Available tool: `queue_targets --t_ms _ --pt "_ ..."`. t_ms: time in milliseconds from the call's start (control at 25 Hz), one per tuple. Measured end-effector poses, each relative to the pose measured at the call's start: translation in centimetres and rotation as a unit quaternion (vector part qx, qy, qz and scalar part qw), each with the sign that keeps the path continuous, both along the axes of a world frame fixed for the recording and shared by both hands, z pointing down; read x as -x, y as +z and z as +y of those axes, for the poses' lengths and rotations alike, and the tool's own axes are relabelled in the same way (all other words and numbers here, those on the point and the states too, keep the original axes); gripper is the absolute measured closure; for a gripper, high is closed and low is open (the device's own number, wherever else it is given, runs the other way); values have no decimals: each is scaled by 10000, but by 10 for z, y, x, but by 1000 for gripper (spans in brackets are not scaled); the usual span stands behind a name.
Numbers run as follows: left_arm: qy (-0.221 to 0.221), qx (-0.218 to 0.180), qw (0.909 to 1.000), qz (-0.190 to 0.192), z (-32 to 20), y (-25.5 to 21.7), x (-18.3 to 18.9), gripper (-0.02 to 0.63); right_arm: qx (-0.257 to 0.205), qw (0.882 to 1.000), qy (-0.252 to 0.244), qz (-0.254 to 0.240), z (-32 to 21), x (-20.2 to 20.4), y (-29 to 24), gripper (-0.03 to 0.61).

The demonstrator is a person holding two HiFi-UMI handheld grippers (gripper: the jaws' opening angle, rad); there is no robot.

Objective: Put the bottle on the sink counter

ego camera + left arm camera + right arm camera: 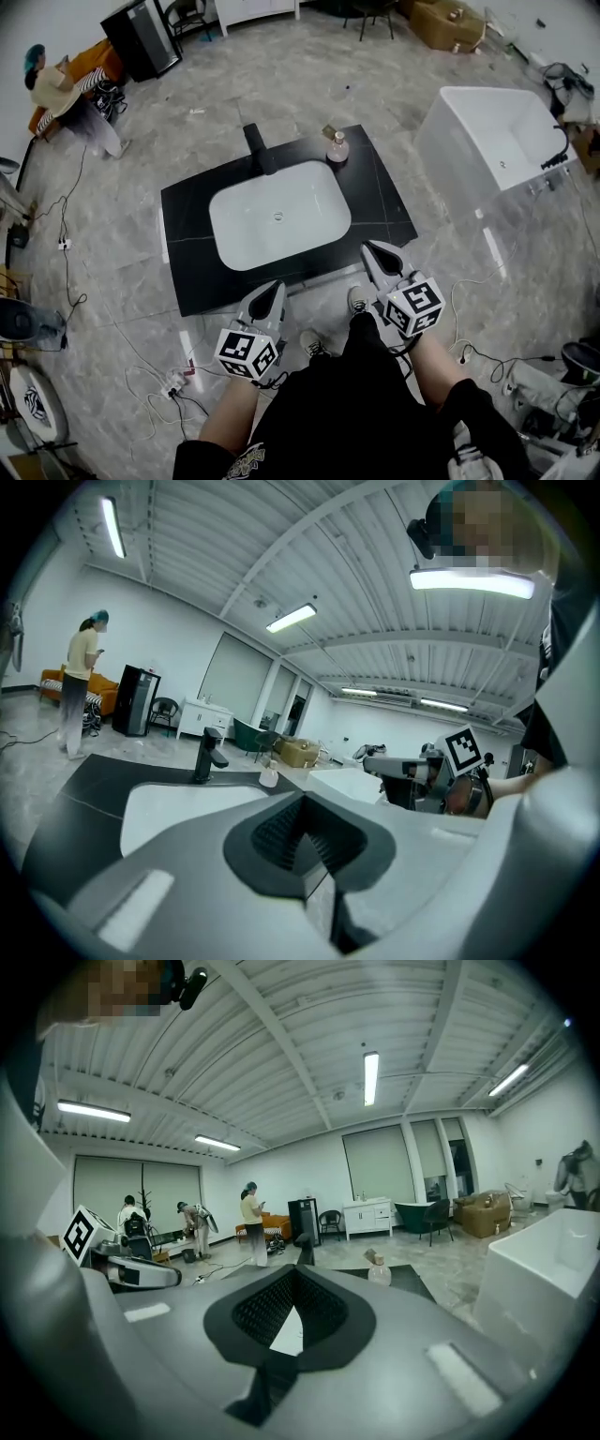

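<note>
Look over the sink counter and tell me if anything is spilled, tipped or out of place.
Nothing stands out. The bottle stands upright on the black counter beyond the basin, right of the faucet; no spill shows. The left hand-held gripper and the right hand-held gripper are shut and empty.

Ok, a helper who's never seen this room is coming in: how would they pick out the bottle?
Look for the black sink counter with the white basin in the middle of the floor. At its far edge, just right of the faucet, stands the bottle. It is small, rounded and pale with a tan top, unlike the black faucet.
</note>
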State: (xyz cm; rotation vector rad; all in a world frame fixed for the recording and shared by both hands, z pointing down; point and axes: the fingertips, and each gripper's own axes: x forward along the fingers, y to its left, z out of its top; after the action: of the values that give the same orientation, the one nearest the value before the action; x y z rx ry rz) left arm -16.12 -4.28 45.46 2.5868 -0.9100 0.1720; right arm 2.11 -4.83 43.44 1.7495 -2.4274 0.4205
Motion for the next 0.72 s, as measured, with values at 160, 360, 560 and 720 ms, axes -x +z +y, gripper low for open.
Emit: queue_targets --t_ms 160,360,560,720 --pt "102 -1 9999 -11 12 -2 -5 614 100 9999 -4 -32 23 3 1 551" --pt "150 -38 9999 -23 25 -7 -21 614 145 9998 -96 -73 42 0 0 551" --pt "99 -48 9999 -80 40 -14 -43 614 207 9992 -305 -147 58 -10 -1 551" --pt "34 -30 9999 -113 53 -14 -70 614 244 9982 -516 -187 70 -25 1 551"
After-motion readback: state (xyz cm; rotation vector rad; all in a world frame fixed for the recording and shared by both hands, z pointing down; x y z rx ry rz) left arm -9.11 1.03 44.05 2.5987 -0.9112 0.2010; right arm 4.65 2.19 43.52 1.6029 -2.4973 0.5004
